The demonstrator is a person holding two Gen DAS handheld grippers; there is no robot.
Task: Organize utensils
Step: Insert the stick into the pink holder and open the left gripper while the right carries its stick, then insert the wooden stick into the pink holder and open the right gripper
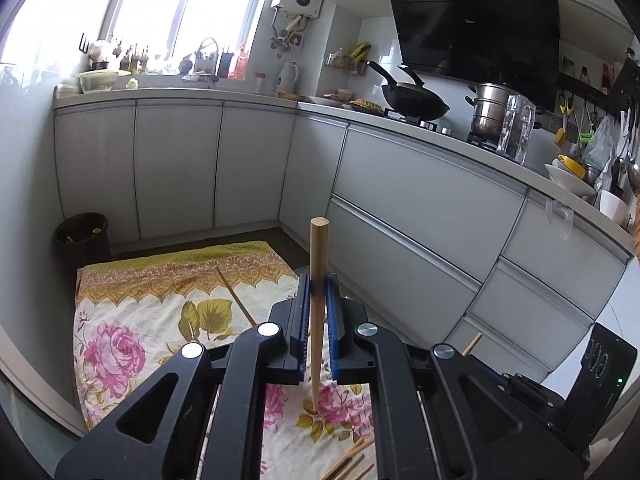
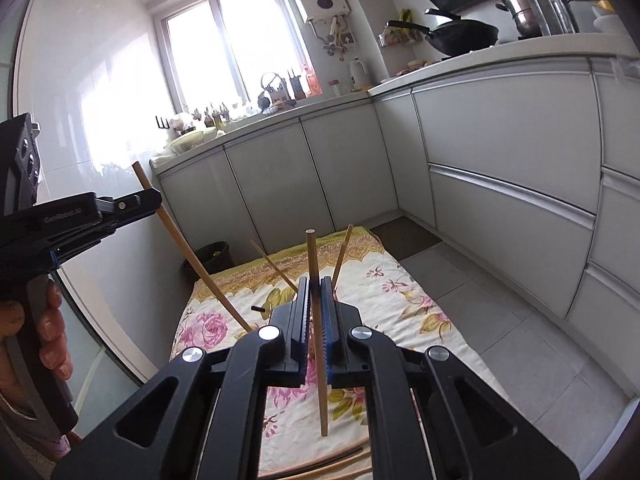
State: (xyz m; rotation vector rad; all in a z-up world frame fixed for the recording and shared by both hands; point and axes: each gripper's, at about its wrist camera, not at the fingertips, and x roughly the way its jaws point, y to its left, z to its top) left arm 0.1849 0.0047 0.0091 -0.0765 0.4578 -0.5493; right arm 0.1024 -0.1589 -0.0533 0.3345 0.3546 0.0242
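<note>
L gripper point(image 1: 318, 280) is clamped on a wooden chopstick point(image 1: 319, 264), jaws nearly together w/ only the stick between the blue pads; stick stands about upright, blunt end above the fingers, thin tip down over the floral cloth point(image 1: 132, 320). R gripper point(image 2: 315, 284) is likewise pinched tight on a second chopstick point(image 2: 312, 256), also near vertical, its lower end hanging over the cloth. One loose stick point(image 1: 236, 296) lies diagonally on the cloth ahead; more sticks point(image 1: 352, 464) at the bottom edge are cut off by the frame & partly hidden under the gripper body, so count unclear. In R view two thin sticks point(image 2: 342, 256) angle up behind the fingers; where they end is hidden. A small dark bit point(image 2: 258, 309) on the cloth is too small to ID. The hand point(image 2: 48, 340) on the L gripper's handle shows at the left edge, cropped. Bin point(image 1: 82, 236) sits by the cabinets beyond the cloth, contents hard to make out. Window glare washes out the sill items.
</note>
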